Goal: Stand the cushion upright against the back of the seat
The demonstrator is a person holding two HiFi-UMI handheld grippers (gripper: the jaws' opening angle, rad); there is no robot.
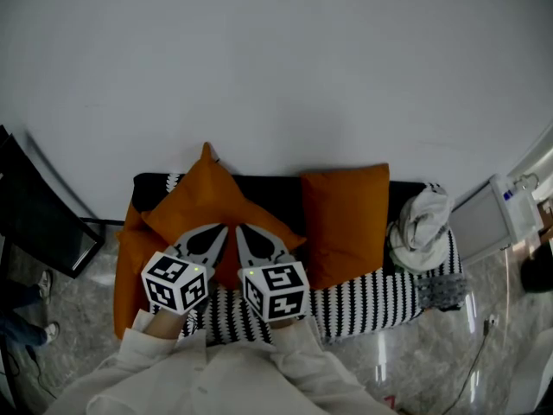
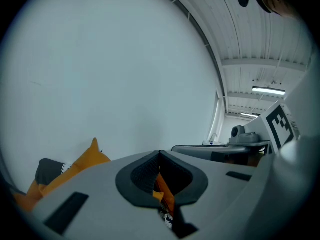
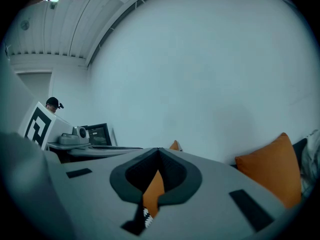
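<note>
1. Head view: the orange cushion (image 1: pixel 203 199) stands on one corner like a diamond at the left half of the striped seat (image 1: pixel 371 299). Its top corner rises past the dark seat back (image 1: pixel 276 188) against the white wall (image 1: pixel 276 59).
2. The left gripper (image 1: pixel 223 230) and right gripper (image 1: pixel 242 230) meet side by side at the cushion's lower part.
3. Left gripper view: the left gripper (image 2: pixel 160 155) has its jaws closed, with a fold of orange cushion fabric pinched between them.
4. Right gripper view: the right gripper (image 3: pixel 159 151) is likewise clamped shut on orange cushion fabric.
5. A second cushion (image 1: pixel 346 223) stands upright against the seat back near the middle.
6. A third cushion (image 1: pixel 130 271) sits at the seat's left end.
7. A bundle of cloth (image 1: pixel 419 227) lies at the right end.
</note>
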